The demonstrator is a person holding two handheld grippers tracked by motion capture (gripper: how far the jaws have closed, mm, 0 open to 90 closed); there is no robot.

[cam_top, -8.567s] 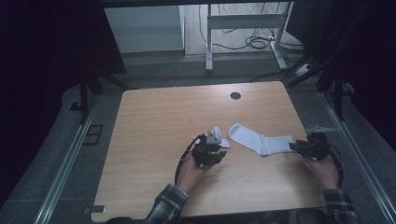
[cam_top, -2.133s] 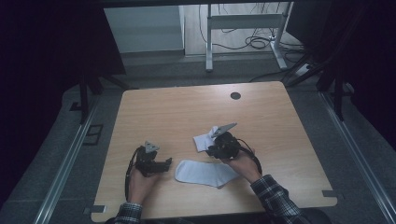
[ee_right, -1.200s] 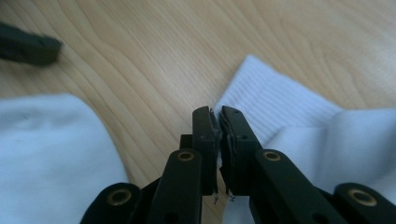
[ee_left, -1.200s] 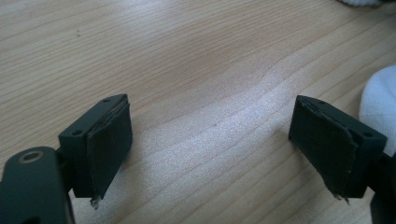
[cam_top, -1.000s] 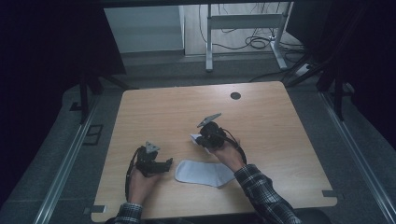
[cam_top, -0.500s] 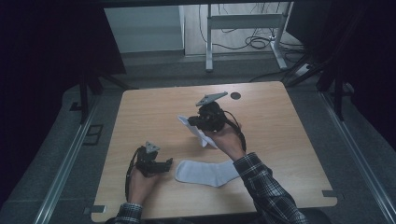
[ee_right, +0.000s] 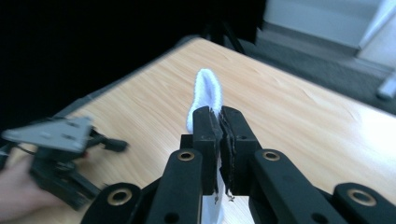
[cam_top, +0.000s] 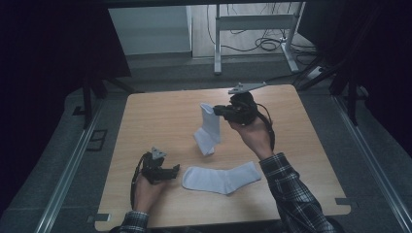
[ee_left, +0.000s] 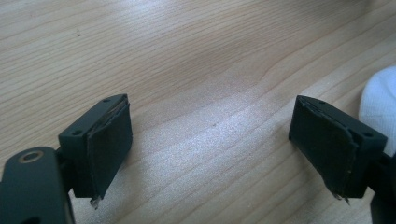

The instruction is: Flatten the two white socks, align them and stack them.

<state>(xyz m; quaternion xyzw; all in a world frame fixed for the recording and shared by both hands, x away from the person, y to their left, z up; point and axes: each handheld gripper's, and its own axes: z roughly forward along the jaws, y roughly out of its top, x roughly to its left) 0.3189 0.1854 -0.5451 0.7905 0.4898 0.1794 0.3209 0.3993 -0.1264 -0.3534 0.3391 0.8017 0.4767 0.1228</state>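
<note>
Wooden table (cam_top: 160, 121) fills centre of high view, light grain, dark surround; a metal desk frame (cam_top: 252, 24) stands on the floor at top of frame. Flat white sock (cam_top: 221, 178) lies on the tabletop, lower centre, toe end to the left. Second white sock (cam_top: 209, 128) hangs in the air at mid-frame, above the flat one, its lower end folded and just above or touching the wood: cannot tell which. Right gripper (cam_top: 218, 110), upper centre, raised off the table, jaws closed tight on the hanging sock's top edge; right gripper view confirms cloth pinched between the pads. Left gripper (cam_top: 176, 170), lower left, low over the table just beside the flat sock's toe, jaws spread wide with bare wood between them.
</note>
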